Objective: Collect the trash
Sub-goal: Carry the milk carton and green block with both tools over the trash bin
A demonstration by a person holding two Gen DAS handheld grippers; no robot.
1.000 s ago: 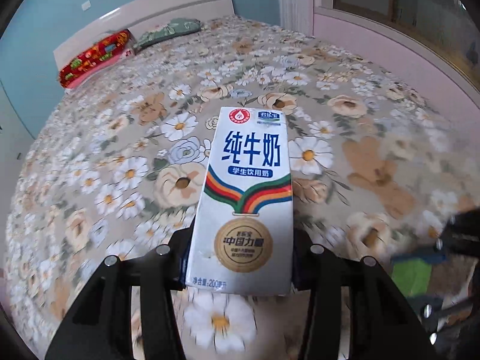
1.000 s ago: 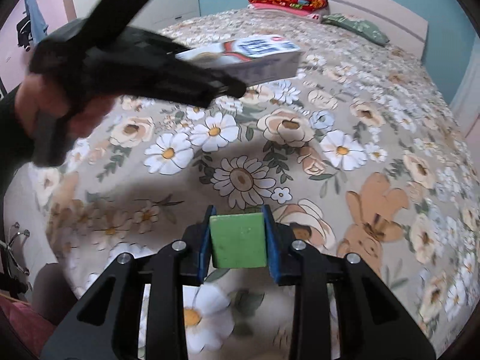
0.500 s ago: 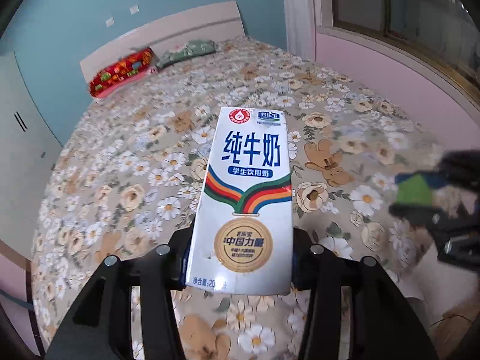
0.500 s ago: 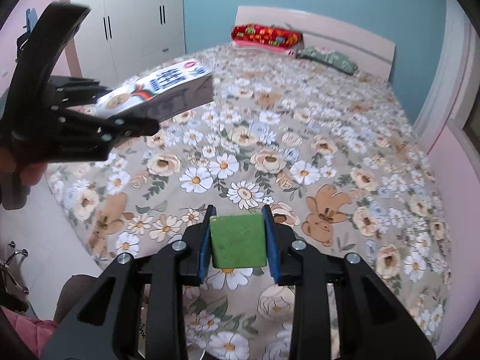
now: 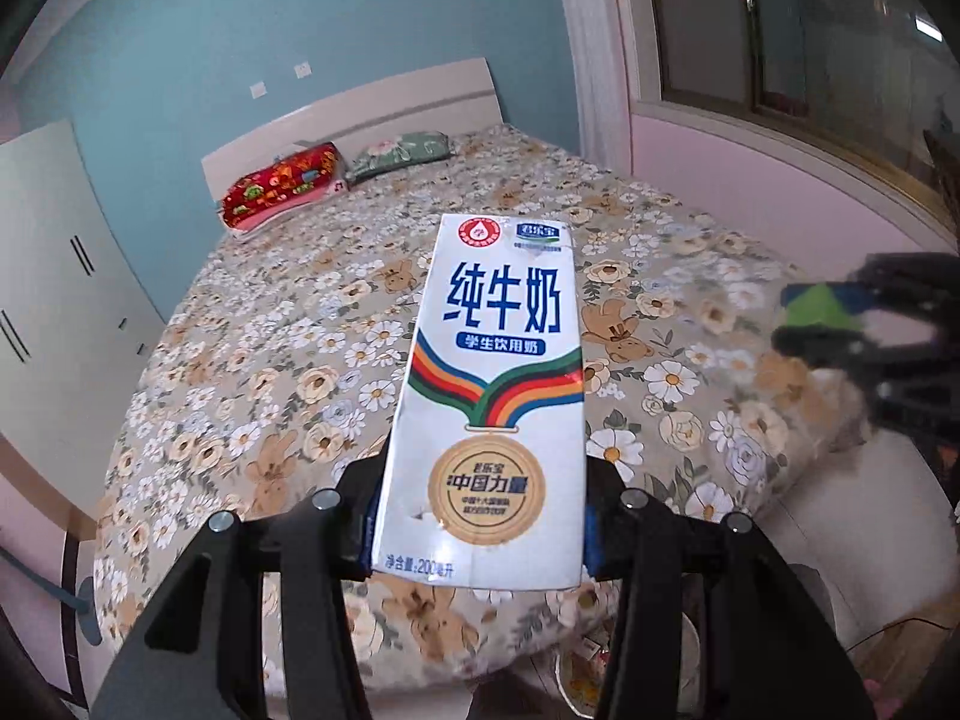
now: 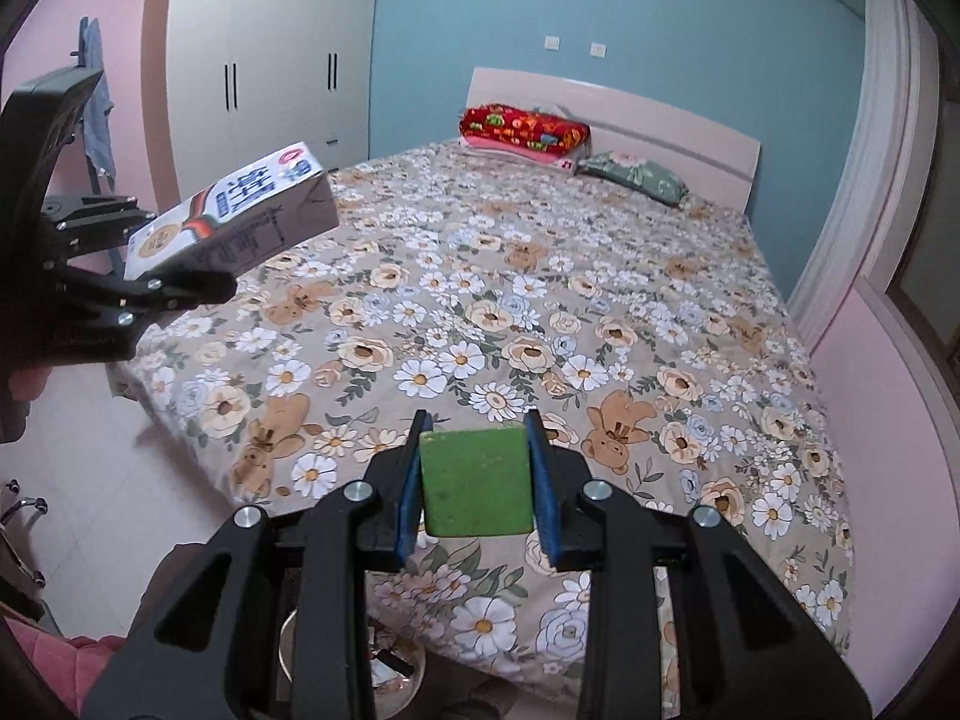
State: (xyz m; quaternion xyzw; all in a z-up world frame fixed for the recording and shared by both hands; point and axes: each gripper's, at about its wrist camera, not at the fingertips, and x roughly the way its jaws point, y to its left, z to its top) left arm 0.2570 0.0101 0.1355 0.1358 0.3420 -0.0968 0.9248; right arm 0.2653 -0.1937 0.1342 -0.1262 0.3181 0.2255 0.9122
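Jaws clamp milk carton [image 5: 489, 396] and green block [image 6: 476, 483]; only the right view shows the wardrobe [image 6: 264, 60].

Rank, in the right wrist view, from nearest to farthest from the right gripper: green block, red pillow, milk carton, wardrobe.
1. green block, clamped in the right gripper.
2. milk carton, left, held over the bed's edge.
3. red pillow at the headboard and wardrobe, far left: too close to call.

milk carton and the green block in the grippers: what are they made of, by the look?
Milk carton: coated paperboard, probably; glossy printed face, sharp folded edges, glued seam showing in the right wrist view. Green block: likely foam or sponge; matte, finely pitted surface, no print. Could be painted wood; the look leaves it open.
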